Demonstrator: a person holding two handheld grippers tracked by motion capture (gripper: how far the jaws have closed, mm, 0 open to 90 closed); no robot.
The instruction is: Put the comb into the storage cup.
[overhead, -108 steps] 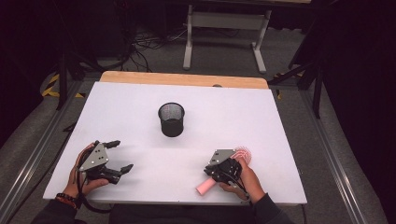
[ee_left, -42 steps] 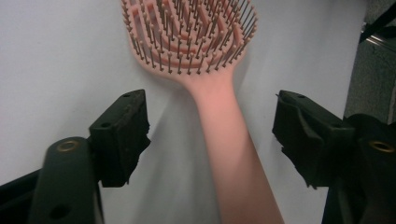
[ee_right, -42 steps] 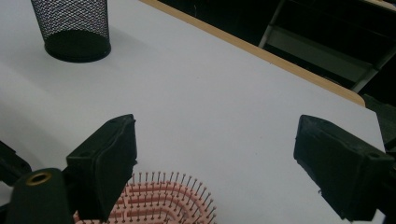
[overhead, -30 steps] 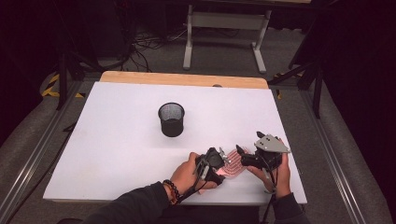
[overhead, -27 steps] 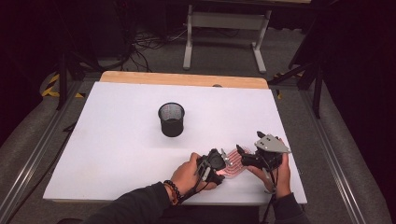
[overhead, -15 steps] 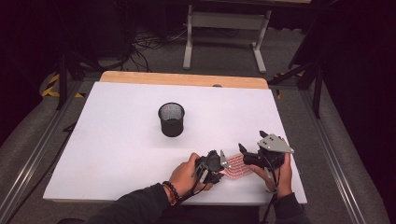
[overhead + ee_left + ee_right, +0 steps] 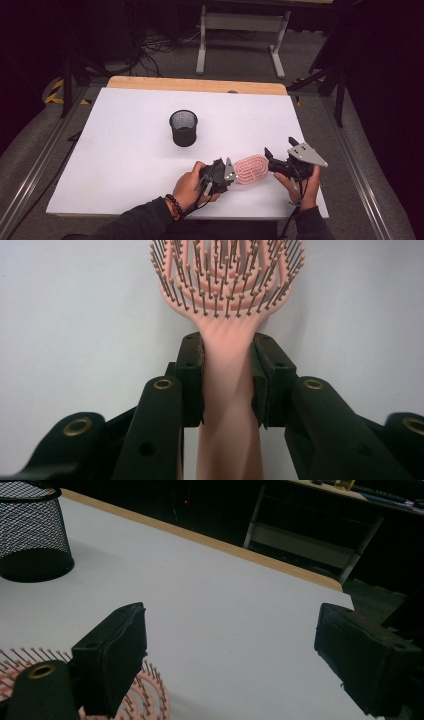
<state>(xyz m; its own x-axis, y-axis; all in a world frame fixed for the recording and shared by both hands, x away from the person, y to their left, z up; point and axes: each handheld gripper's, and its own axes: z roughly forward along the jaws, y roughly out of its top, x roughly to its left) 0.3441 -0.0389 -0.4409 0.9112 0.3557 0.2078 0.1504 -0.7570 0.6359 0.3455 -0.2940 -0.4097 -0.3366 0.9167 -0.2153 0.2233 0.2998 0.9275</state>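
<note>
Lower centre of the high view: a pink hairbrush (image 7: 251, 168) on the white table (image 7: 125, 150). The left gripper (image 7: 227, 385) has just been closing and now clamps its handle; the right gripper (image 7: 230, 655) gapes empty beside it. The brush is probably light, stiff plastic; the narrow handle suits gripping, not the springy bristles.

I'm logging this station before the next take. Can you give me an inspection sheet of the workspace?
Surface: white table, wooden strip along its far edge.
Job's things: pink brush near the front right, bristles up; black mesh cup upright mid-table.
Clutter: nothing seen.
Grippers: left gripper shut on the brush handle, after closing on it; right gripper open beside the brush head.
Cables: one trails from each gripper; more lie on the floor behind.
Surroundings: dark room, grey desk frame beyond the table.
</note>
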